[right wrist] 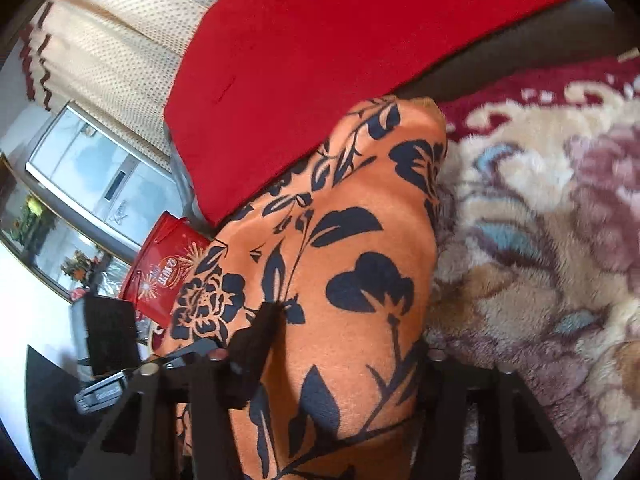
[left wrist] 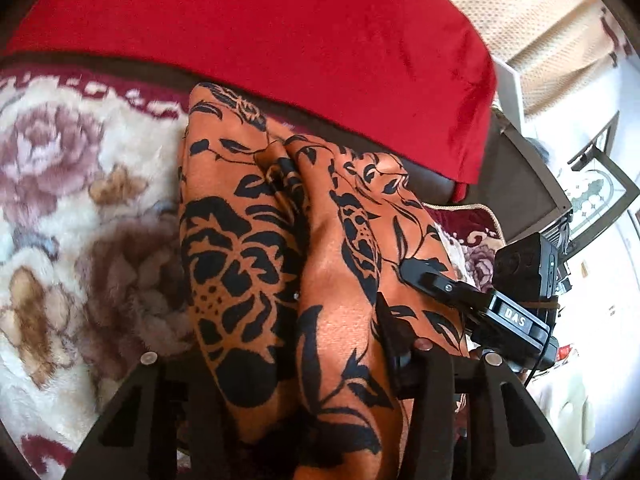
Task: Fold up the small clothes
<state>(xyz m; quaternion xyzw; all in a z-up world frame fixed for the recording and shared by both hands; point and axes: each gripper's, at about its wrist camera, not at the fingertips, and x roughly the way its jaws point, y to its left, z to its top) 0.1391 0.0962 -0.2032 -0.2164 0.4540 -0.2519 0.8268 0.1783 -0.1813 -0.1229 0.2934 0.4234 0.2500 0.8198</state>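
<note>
An orange garment with a black flower print (left wrist: 312, 248) lies bunched in two long folds on a fluffy floral blanket (left wrist: 80, 208). My left gripper (left wrist: 316, 320) has the cloth draped between its fingers, which mostly hide under it; one finger (left wrist: 394, 320) shows at the right. The right gripper (left wrist: 424, 274) reaches onto the cloth's right edge in this view. In the right wrist view the same garment (right wrist: 352, 272) fills the middle and my right gripper (right wrist: 344, 344) holds it, with one dark finger (right wrist: 256, 344) on the left.
A red cushion (left wrist: 280, 40) lies behind the garment, also in the right wrist view (right wrist: 320, 60). A cream curtain (right wrist: 120, 32), a window (right wrist: 96, 176) and a red bag (right wrist: 164, 272) stand at the left of the right wrist view.
</note>
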